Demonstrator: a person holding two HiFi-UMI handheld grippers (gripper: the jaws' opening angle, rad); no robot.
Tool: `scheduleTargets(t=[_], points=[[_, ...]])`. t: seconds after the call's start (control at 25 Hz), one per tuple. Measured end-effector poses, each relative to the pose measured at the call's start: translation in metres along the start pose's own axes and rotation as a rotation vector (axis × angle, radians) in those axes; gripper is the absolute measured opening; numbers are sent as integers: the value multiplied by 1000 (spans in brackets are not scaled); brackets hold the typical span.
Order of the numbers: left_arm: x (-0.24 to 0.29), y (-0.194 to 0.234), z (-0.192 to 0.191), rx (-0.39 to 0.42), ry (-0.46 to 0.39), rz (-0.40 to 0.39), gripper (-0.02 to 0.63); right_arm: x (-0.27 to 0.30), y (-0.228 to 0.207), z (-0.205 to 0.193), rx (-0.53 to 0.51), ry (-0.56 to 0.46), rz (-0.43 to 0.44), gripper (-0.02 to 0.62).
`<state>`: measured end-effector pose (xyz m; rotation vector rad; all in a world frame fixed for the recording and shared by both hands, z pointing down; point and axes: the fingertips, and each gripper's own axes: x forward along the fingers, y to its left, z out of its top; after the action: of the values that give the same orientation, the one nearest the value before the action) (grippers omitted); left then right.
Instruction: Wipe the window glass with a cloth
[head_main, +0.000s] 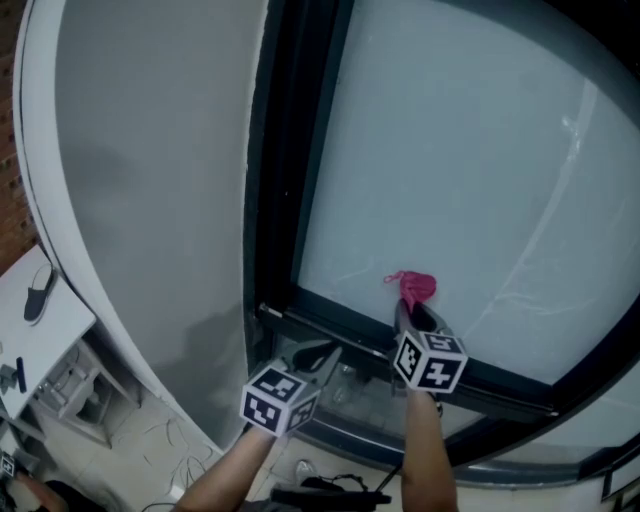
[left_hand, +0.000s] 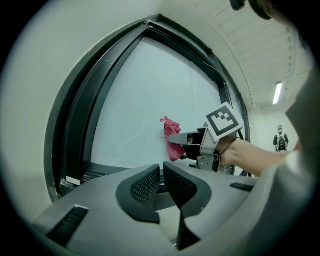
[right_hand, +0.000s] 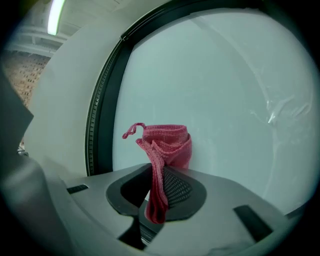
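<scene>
A pink knitted cloth (head_main: 414, 289) is bunched against the lower part of the window glass (head_main: 470, 170). My right gripper (head_main: 413, 314) is shut on the cloth (right_hand: 165, 150), whose folded end sticks up past the jaws and presses the pane (right_hand: 215, 90). In the left gripper view the cloth (left_hand: 171, 137) shows in front of the glass (left_hand: 145, 105), held by the right gripper (left_hand: 186, 141). My left gripper (head_main: 322, 356) hovers lower left, by the dark bottom frame; its jaws (left_hand: 161, 184) are nearly together with nothing between them.
A dark window frame (head_main: 290, 160) runs up the left side and along the bottom (head_main: 480, 385). A pale wall (head_main: 150, 180) lies left of it. A white shelf with small items (head_main: 40, 330) sits at far left. A distant person (left_hand: 280, 139) stands at right.
</scene>
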<state>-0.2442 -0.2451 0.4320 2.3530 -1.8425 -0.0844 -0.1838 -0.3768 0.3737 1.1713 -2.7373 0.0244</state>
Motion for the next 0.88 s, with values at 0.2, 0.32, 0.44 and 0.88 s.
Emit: scheduleTargets(t=[0.2, 0.32, 0.44, 0.88], points=[[-22, 34, 2, -14, 0, 70, 28, 36, 38, -7, 4, 54, 37, 60], [-32, 50, 0, -17, 3, 103, 28, 50, 54, -8, 18, 60, 71, 60], [-37, 60, 0, -29, -2, 127, 28, 62, 76, -9, 24, 65, 127, 60], [-70, 94, 5, -42, -24, 234, 28, 103, 167, -4, -36, 90, 335, 60]])
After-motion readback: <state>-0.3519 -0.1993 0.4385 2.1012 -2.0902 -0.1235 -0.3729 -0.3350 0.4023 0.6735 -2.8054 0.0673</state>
